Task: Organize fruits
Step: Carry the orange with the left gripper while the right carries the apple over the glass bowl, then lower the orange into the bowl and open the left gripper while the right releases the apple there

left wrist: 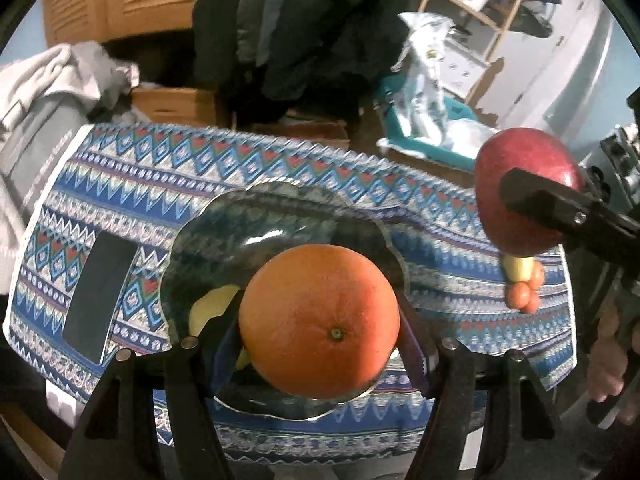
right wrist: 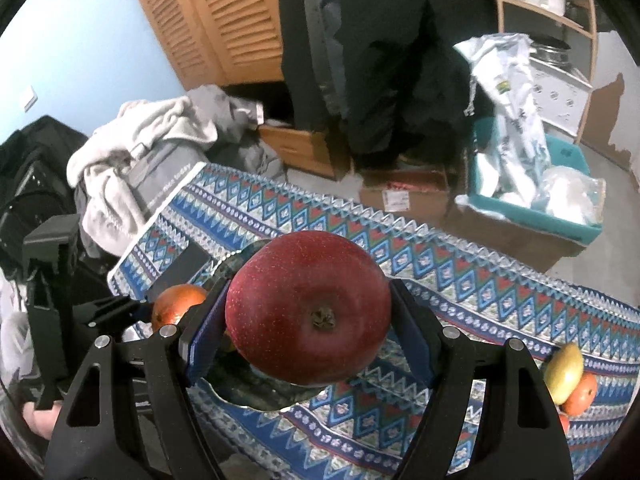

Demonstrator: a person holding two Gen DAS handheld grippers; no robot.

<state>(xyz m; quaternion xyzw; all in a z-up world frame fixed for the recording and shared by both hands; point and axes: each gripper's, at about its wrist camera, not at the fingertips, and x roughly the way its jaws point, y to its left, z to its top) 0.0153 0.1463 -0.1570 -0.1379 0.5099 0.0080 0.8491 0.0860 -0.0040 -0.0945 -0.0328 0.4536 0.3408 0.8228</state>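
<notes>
My left gripper (left wrist: pixel 320 320) is shut on a large orange (left wrist: pixel 319 320) and holds it over the dark green scalloped bowl (left wrist: pixel 280 216), which has a yellow fruit (left wrist: pixel 210 306) in it. My right gripper (right wrist: pixel 308 312) is shut on a red apple (right wrist: pixel 308 308) and holds it above the bowl's (right wrist: pixel 256 392) right side. The apple (left wrist: pixel 524 188) and a right finger (left wrist: pixel 560 208) also show at the right of the left wrist view. The orange (right wrist: pixel 176 306) shows at the left of the right wrist view.
The table carries a blue patterned cloth (left wrist: pixel 160 168). A black phone (left wrist: pixel 100 296) lies left of the bowl. A yellow fruit and small oranges (left wrist: pixel 522 284) lie at the cloth's right end, also in the right wrist view (right wrist: pixel 570 376). Boxes, clothes and a teal bin (right wrist: pixel 532 208) stand beyond.
</notes>
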